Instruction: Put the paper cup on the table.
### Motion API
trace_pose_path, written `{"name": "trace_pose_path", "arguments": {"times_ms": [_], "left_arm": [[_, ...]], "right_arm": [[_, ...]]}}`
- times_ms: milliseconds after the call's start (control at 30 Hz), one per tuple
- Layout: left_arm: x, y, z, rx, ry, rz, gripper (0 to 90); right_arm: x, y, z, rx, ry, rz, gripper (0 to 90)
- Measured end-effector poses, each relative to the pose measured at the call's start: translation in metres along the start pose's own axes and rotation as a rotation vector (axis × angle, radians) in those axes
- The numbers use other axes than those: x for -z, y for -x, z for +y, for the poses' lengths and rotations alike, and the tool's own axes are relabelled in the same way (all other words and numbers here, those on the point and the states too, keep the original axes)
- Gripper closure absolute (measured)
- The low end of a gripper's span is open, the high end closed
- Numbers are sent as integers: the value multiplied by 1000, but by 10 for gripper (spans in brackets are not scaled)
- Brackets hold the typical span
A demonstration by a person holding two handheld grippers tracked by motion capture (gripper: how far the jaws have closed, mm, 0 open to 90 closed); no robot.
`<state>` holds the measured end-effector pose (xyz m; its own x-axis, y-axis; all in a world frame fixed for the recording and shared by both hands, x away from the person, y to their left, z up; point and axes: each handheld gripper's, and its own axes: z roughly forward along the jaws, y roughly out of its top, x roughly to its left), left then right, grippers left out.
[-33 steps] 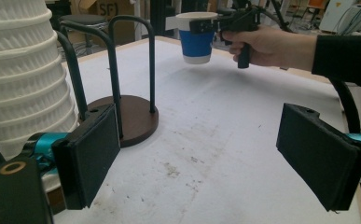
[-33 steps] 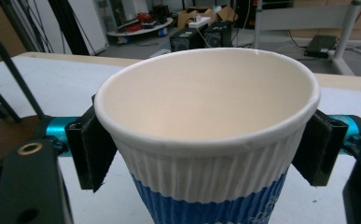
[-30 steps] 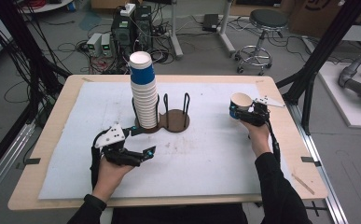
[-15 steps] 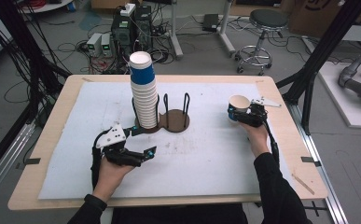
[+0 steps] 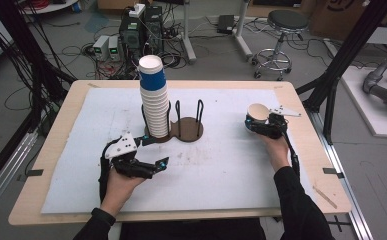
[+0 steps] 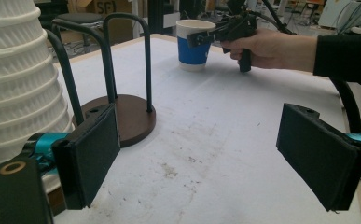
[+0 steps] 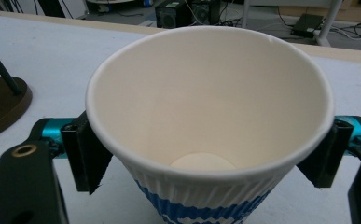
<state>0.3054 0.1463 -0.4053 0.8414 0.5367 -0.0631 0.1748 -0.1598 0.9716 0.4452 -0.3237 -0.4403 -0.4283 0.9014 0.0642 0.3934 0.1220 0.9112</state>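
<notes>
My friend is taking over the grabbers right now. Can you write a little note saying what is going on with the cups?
Left gripper: open, empty, low over the table beside the cup stack.
Right gripper: shut on one paper cup, upright on the table's right side.
Cup holder: the stack sits in its left bay; the right bay is empty.
Done: one cup stands apart from the stack.
Left: probably decide where that cup goes; the tall stack remains.

Left tool agape, right tool clamped.
</notes>
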Motion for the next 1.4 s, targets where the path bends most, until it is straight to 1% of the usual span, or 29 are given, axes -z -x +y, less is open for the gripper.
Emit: {"name": "trace_pose_path", "arguments": {"times_ms": [67,167,367,400,467,633,900,933,1033,1233,1267,1333,1400], "left_arm": [[0,0,0,-3,0,-4,134],[-1,0,0,-3,-1,-4,134],[-1,0,0,-3,-5,-8,133],[-1,0,0,-2,-5,-9,134],[-2,0,0,-2,-7,-12,134],[-3,0,0,-1,-8,-13,134],[-5,0,0,-3,-8,-18,133],[-5,0,0,-4,-9,-19,134],[-5,0,0,-4,-10,-19,134],[-6,0,0,-5,-12,-19,134],[-6,0,0,-4,-10,-19,134],[-6,0,0,-3,-11,-19,134],[-6,0,0,-2,-12,-20,134]], "right_arm": [[0,0,0,10,-2,-5,180],[2,-2,1,10,-11,-13,175],[3,-4,1,-9,-25,-37,176],[4,-4,1,-1,-26,-44,176],[6,-5,1,-2,-31,-57,176],[11,-7,2,12,-65,-78,176],[20,-10,1,16,-89,-80,176],[21,-11,0,10,-97,-85,176],[26,-15,-1,15,-119,-91,176],[40,-19,-4,16,-129,-88,176],[43,-19,-5,6,-127,-94,176],[48,-20,-5,-5,-128,-89,176],[54,-22,-6,-4,-125,-82,176]]}}
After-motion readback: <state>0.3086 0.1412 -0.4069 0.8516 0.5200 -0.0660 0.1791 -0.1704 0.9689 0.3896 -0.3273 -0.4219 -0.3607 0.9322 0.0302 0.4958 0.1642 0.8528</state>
